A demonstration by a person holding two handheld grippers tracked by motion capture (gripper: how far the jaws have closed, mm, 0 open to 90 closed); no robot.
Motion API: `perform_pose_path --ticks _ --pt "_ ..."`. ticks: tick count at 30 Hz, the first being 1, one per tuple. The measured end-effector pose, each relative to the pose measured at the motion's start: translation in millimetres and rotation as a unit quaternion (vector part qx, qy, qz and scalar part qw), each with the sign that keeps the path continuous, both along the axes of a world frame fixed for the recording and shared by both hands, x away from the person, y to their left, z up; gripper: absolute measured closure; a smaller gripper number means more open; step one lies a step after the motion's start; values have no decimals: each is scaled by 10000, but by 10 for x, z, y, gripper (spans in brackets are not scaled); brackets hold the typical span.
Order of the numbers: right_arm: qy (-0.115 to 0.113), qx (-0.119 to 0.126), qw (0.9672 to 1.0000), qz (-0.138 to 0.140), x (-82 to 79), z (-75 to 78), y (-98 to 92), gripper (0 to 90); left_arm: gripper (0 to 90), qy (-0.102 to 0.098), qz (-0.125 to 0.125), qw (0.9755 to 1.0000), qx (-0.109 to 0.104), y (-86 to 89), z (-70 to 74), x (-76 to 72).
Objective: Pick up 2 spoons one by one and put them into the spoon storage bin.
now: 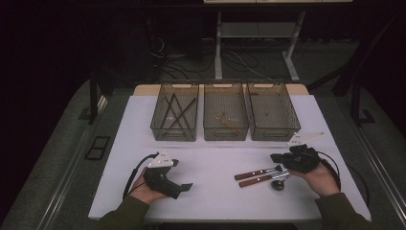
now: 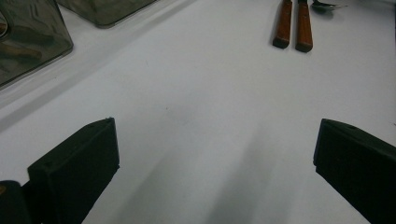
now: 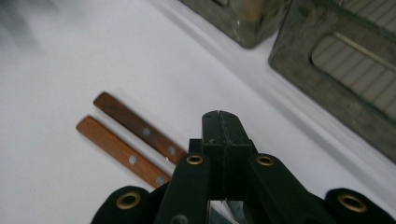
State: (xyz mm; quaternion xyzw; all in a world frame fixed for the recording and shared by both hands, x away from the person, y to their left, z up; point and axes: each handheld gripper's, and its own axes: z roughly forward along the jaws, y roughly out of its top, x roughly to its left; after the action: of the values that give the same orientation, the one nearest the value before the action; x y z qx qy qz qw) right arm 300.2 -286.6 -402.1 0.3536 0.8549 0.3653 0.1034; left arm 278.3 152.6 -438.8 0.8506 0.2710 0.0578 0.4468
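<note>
Two wooden-handled utensils [image 1: 254,177] lie side by side on the white table [image 1: 210,191], right of centre, with a metal spoon [image 1: 279,183] beside them. My right gripper [image 1: 276,158] hovers over their metal ends, and the jaws are shut, pressed flat together. In the right gripper view the right gripper [image 3: 220,116] hides those ends while the two handles [image 3: 133,140] run out to the left. A shiny sliver shows low between the jaws; I cannot tell whether it is gripped. My left gripper [image 1: 182,175] rests at the front left. The left gripper [image 2: 215,154] stands open over bare table.
Three smoky see-through bins stand in a row at the back of the table: the left bin [image 1: 174,129] holds dark sticks, the middle bin [image 1: 225,130] a few small pieces, and the right bin [image 1: 274,132] looks nearly bare. Desk legs and cables are beyond the table.
</note>
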Motion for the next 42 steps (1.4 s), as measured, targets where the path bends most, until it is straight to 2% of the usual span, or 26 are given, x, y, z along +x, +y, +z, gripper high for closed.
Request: perform_pose_path --ticks 6,14,18,29,42 --pt "94 -75 9999 -38 -98 -65 -119 898 0 0 8 10000 4 0 0 0" --pt "225 -427 9988 -36 -237 -195 -212 898 0 3 12 10000 12 -3 -2 -1" --pt "286 -508 9983 12 -289 -272 -214 898 0 8 16 10000 16 -4 -4 1" --pt "207 -741 9970 33 -266 -357 -160 899 0 11 9 10000 26 -4 -5 2" --pt "152 -945 9954 103 -288 -368 -170 900 0 33 8 10000 24 -7 -7 -1"
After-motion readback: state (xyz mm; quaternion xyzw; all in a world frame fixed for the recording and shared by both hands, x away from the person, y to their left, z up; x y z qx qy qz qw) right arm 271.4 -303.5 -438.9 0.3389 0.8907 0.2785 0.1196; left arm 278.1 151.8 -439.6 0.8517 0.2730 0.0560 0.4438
